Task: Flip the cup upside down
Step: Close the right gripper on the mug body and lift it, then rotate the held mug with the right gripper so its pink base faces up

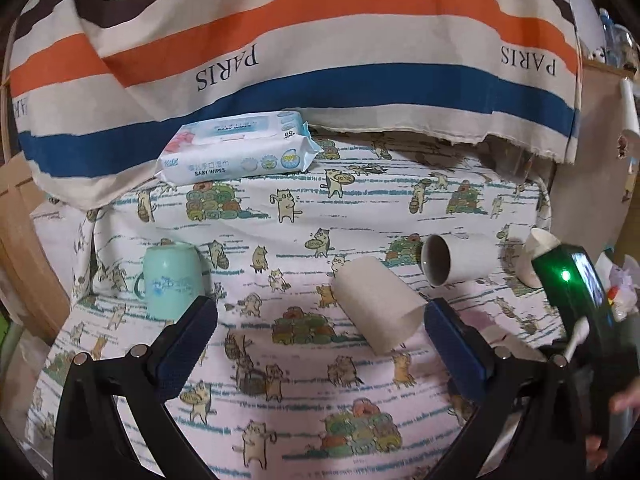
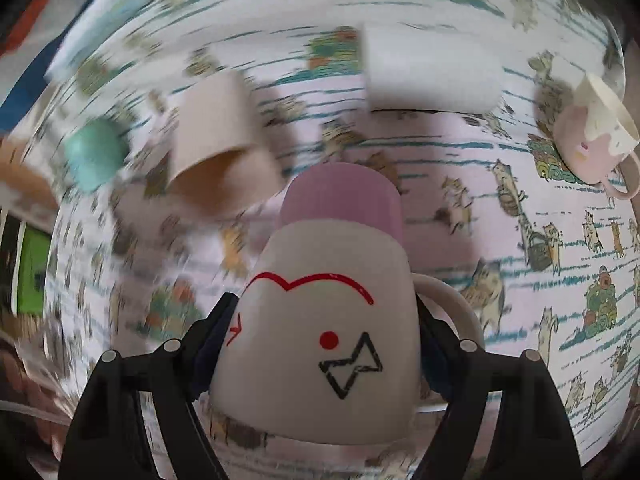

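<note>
Cat-print tablecloth (image 1: 304, 380), striped PARIS cloth (image 1: 320, 40) draped behind, cardboard (image 1: 24, 248) alongside.

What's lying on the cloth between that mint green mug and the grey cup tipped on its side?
A beige paper cup on its side lies between the green mug and the grey cup, seen from the left wrist camera.

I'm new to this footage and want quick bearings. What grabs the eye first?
The right tool clamps a white mug with red and black doodles, filling the right wrist view. The left tool hangs open over a cat-print cloth, a tan paper cup lying just ahead.
</note>
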